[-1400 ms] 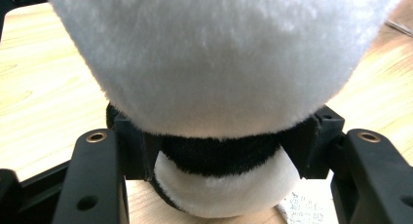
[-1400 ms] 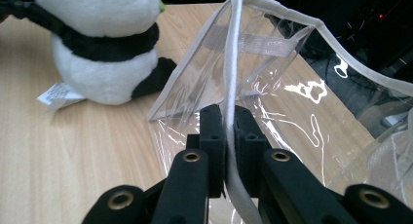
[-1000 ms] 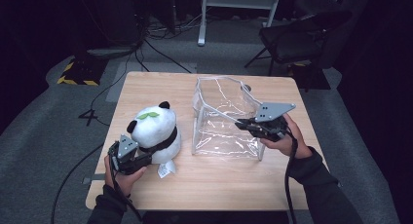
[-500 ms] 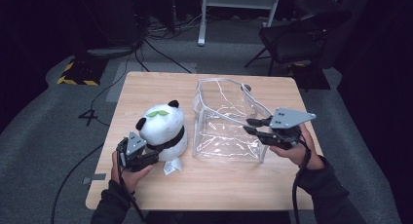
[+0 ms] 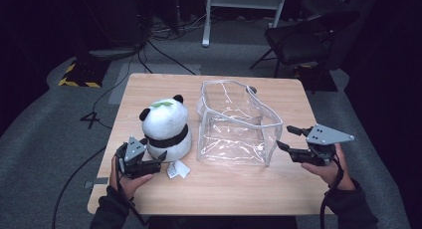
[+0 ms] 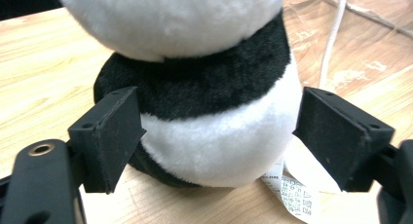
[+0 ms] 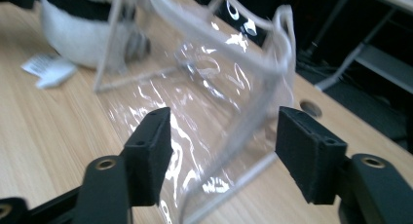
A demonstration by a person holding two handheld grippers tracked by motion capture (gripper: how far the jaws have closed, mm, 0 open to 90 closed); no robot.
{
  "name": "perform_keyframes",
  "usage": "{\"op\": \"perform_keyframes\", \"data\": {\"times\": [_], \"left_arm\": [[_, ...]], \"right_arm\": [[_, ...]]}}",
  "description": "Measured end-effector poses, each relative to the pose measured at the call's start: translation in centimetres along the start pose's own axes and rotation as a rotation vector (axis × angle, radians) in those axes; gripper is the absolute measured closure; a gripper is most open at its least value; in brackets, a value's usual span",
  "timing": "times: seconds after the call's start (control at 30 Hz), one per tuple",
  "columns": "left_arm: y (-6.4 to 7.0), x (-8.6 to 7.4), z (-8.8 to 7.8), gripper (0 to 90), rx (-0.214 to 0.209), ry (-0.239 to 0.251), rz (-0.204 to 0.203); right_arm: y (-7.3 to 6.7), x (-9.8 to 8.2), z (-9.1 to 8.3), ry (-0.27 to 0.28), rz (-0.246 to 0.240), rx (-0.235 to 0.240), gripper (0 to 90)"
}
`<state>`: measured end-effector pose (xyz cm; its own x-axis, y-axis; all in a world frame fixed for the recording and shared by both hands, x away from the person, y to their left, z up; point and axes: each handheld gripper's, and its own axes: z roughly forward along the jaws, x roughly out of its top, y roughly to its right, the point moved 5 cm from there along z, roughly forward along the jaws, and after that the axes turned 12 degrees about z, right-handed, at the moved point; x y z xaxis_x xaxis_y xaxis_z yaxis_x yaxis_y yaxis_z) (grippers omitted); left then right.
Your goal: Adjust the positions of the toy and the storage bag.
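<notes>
Both tongs have just been opening: left tongs [image 6: 216, 136] apart around the panda [image 5: 165, 128], right tongs [image 5: 286, 138] withdrawn from the clear bag [image 5: 239, 124] on the tabletop [image 5: 224, 189], apparently both released.

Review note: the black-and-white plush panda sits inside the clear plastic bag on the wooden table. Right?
Not quite. The black-and-white plush panda sits on the wooden table beside the clear plastic bag, to its left, not inside it. The high view shows this.

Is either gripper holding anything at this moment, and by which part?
Nothing is held. The left gripper has just been opening around the panda's lower body; the right gripper has just been opening off the clear bag's corner edge.
</notes>
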<state>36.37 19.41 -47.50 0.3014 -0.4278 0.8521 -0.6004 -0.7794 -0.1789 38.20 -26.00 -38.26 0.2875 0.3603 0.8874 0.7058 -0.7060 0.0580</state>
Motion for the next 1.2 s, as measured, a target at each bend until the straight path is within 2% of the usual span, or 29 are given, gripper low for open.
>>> {"op": "perform_keyframes", "data": {"times": [0.17,0.27,0.37,0.5,0.53,0.63,0.73,0.77,0.83,0.9,0.93,0.97,1.03,1.1,1.13,1.2], "left_arm": [[-0.5,0.3,-0.4,15.9,0.007,0.005,0.0],[-0.8,0.4,-0.6,15.8,-0.005,0.011,0.013],[-1.1,0.6,-0.9,15.7,-0.022,0.024,0.012],[-1.6,1.1,-1.4,15.7,-0.032,0.038,0.038],[-1.8,1.3,-1.5,15.7,-0.039,0.047,0.034],[-2.5,1.8,-1.6,15.7,-0.065,0.059,0.026],[-3.0,2.3,-1.2,15.7,-0.086,0.052,0.041],[-3.2,2.4,-1.1,15.6,-0.106,0.054,0.044],[-3.6,2.7,-0.8,15.5,-0.136,0.064,0.027],[-4.0,3.0,-0.6,15.5,-0.141,0.063,0.028],[-4.2,3.2,-0.5,15.7,-0.146,0.07,0.016],[-4.2,3.3,-0.4,15.3,-0.168,0.081,0.027],[-4.3,3.6,-0.1,14.2,-0.185,0.094,0.032],[-4.1,3.8,0.3,10.3,-0.208,0.083,0.058],[-4.0,4.0,0.5,5.6,-0.201,0.065,0.08],[-4.2,4.3,0.9,5.1,-0.187,0.048,0.089]], "right_arm": [[1.5,-3.8,0.3,-0.04,0.071,-0.028,32.0],[2.4,-6.5,0.7,-0.068,0.124,-0.034,30.4],[3.0,-8.6,1.3,-0.106,0.155,-0.049,28.0],[3.5,-10.7,2.2,-0.138,0.198,-0.044,26.5],[3.6,-11.1,2.5,-0.147,0.203,-0.039,26.3],[3.6,-12.0,3.2,-0.179,0.203,-0.048,25.6],[3.7,-12.7,3.6,-0.2,0.214,-0.046,25.4],[3.7,-12.9,3.7,-0.203,0.218,-0.042,25.4],[3.7,-13.3,3.9,-0.223,0.222,-0.04,25.4],[3.8,-13.7,4.1,-0.232,0.237,-0.03,25.3],[3.7,-13.9,4.2,-0.237,0.242,-0.025,25.2],[3.7,-14.0,4.3,-0.246,0.236,-0.028,25.2],[3.6,-14.2,4.4,-0.252,0.227,-0.023,25.1],[3.6,-14.3,4.5,-0.255,0.233,-0.016,25.2],[3.6,-14.3,4.6,-0.258,0.232,-0.012,25.2],[3.5,-14.5,4.7,-0.264,0.23,-0.008,25.4]]}}
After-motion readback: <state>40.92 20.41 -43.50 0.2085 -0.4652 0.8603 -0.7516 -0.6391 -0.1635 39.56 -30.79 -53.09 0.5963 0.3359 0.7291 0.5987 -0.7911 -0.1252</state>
